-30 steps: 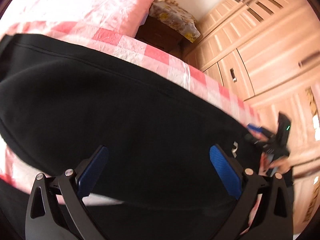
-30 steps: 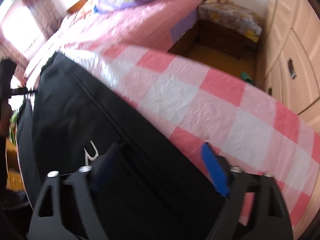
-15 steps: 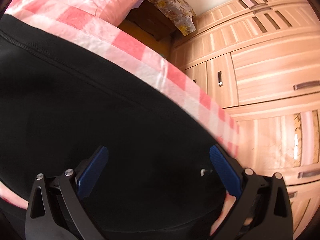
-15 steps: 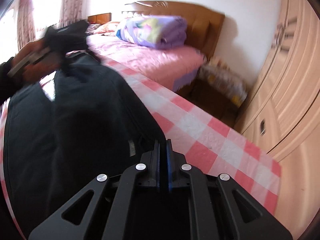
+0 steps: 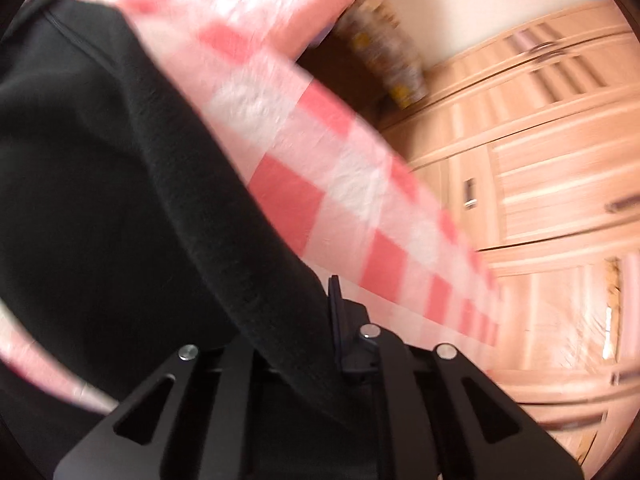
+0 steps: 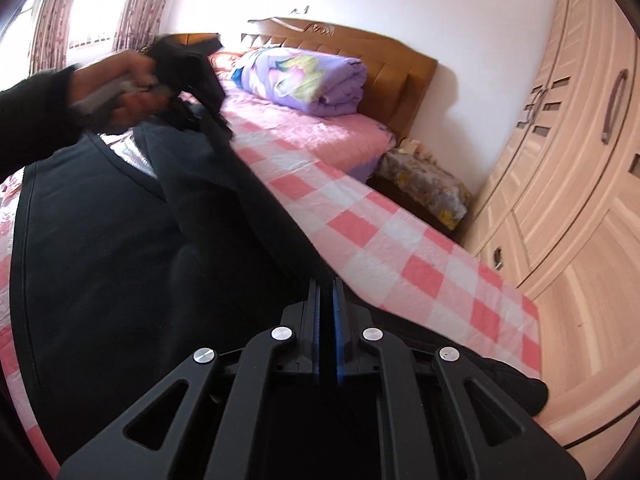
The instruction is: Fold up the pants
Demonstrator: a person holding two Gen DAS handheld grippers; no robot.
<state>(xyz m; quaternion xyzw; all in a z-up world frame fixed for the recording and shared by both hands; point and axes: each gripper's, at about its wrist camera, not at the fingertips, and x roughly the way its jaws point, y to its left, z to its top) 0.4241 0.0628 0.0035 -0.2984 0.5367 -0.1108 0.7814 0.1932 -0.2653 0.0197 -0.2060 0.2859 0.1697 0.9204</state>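
Pants lie on the pink-and-white check sheet, long axis running from my right gripper up toward the left gripper near the headboard. A lifted fold stretches taut between the two.

Right gripper: fingers pressed together, pinching the black fabric edge at the near end. Left gripper: in its own view the fabric band runs down between the fingers; one blue pad shows edge-on against it, the other is hidden under cloth. Pinching the pants. From the right wrist view I see the left hand holding that gripper, blurred.

Around: purple folded quilt at the head of the bed, clear of the pants. Nightstand with floral cover between bed and wardrobe, which runs along the right side. Curtains and bright window top left.

Left wrist view is motion-blurred. No readable writing or labels anywhere.
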